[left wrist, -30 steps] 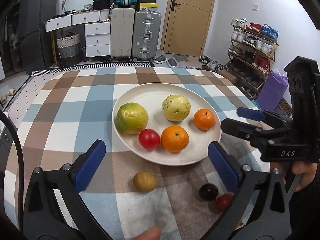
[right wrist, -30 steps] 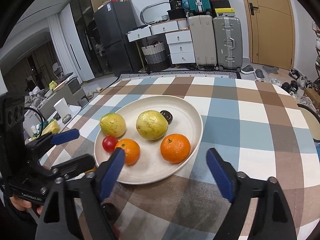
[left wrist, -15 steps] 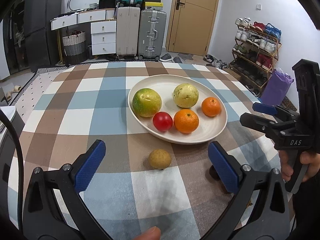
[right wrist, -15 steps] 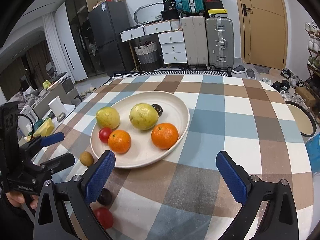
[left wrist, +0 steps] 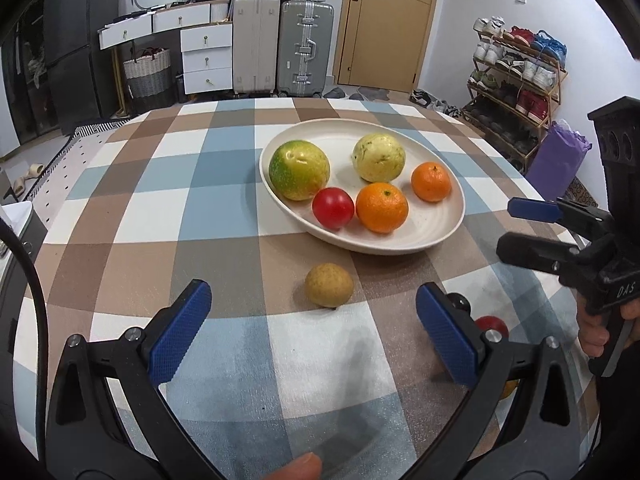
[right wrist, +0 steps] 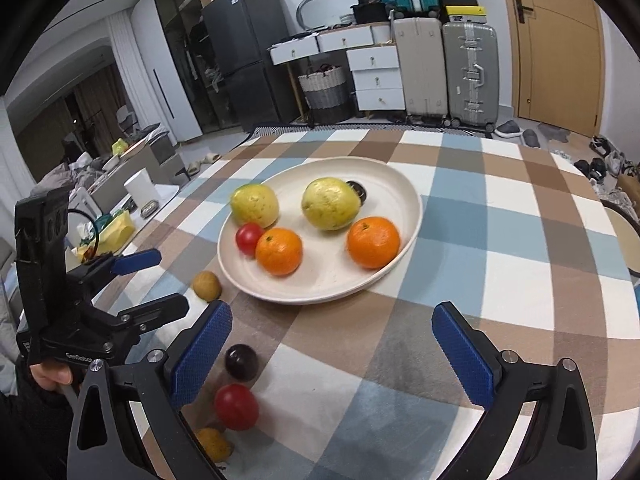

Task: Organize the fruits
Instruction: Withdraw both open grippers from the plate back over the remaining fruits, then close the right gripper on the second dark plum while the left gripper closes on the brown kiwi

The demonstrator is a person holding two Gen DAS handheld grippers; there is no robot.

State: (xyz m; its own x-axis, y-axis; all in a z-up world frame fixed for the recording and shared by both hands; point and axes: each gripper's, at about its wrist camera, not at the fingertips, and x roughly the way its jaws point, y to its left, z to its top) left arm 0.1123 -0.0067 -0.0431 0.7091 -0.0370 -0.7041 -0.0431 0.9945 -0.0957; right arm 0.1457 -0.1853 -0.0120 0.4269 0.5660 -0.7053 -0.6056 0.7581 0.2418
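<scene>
left tongs (left wrist: 312, 332): spread wide, holding nothing, hovering low over the checked desk (left wrist: 160, 216). the brown fruit (left wrist: 329, 285) lies on the cloth between the two blue pads and a little ahead of them, just short of the plate (left wrist: 440, 236). judgement: the tongs are lined up on this fruit because it is the nearest loose piece, and the wide gap leaves room to straddle it.

plate contents, seen from the left view: a green-yellow fruit (left wrist: 299, 175) at the left rim, a red tomato (left wrist: 333, 208) touching it, an orange (left wrist: 382, 208) beside the tomato, a pale yellow fruit (left wrist: 378, 157) behind, and a smaller orange (left wrist: 431, 181) toward the right rim. the right view also shows a dark fruit (right wrist: 357, 191) tucked behind the pale yellow one. judgement: the plate serves as the collecting point; free room remains at its near and right side.

loose pieces right of the brown fruit, seen in the right view: a dark plum (right wrist: 241, 362), a red fruit (right wrist: 236, 407) just nearer the camera, and a small orange-yellow piece (right wrist: 214, 444), partly hidden by the tong arm.

right tongs (right wrist: 332, 350): also spread wide and holding nothing, held above the cloth near the plate's near edge, with those loose pieces beside the left pad. judgement: several fruits are not yet gathered, so the task is partway.
</scene>
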